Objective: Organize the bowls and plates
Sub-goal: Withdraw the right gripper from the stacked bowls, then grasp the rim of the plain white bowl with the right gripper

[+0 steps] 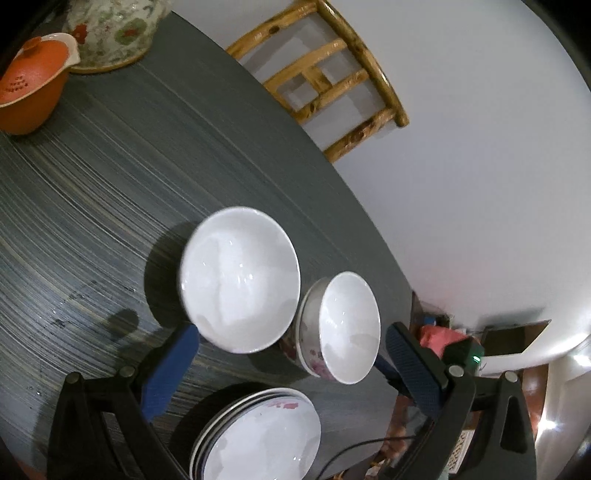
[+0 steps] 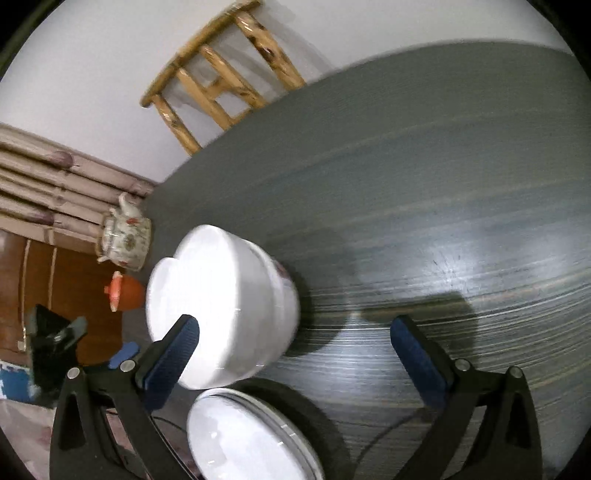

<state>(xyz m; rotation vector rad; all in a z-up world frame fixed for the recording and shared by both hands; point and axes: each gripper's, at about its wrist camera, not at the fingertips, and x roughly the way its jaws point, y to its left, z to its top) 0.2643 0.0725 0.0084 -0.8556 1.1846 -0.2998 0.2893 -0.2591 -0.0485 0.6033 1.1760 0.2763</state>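
Left hand-held gripper (image 1: 288, 350): jaws spread wide, nothing held. Right hand-held gripper (image 2: 295, 339): jaws likewise wide apart, empty.

Left view. A big bowl (image 1: 240, 278) sits just ahead of the gripper, toward its left finger (image 1: 171, 369); whether that finger touches the rim cannot be told. A small bowl (image 1: 349, 326) sits nested in a flowered bowl (image 1: 308, 343), just ahead and toward the right finger (image 1: 413, 363). The big bowl and the nested pair stand side by side, very close. A plate stack (image 1: 258, 435) lies below the jaws, nearest the camera, on the dark surface (image 1: 110, 184).

Right view. The bowls (image 2: 225, 306) appear as one blurred white mass ahead of the left finger (image 2: 171, 360); the plates (image 2: 251, 443) lie below and between the fingers. The blur suggests the camera is in motion.

Judgement: plates look gathered; bowls are not yet in one stack.

Risks:
- The nested pair stands close to the surface edge. A sideways push from the right finger could slide it off.
- Glazed rims are slick. A pinch on the big bowl's rim with hard pads may slip, and the bowl could drop onto the plates below and chip them.
- Bowls sit nearly touching. Closing on one could knock the other.
- Lifting the flowered bowl at a tilt could let the small bowl slide out.
- A thin cable (image 1: 354, 448) runs near the plates and could snag.

A lidded orange pot (image 1: 31, 88) and a floral teapot (image 1: 110, 33) stand far ahead to the left, well apart from the work.
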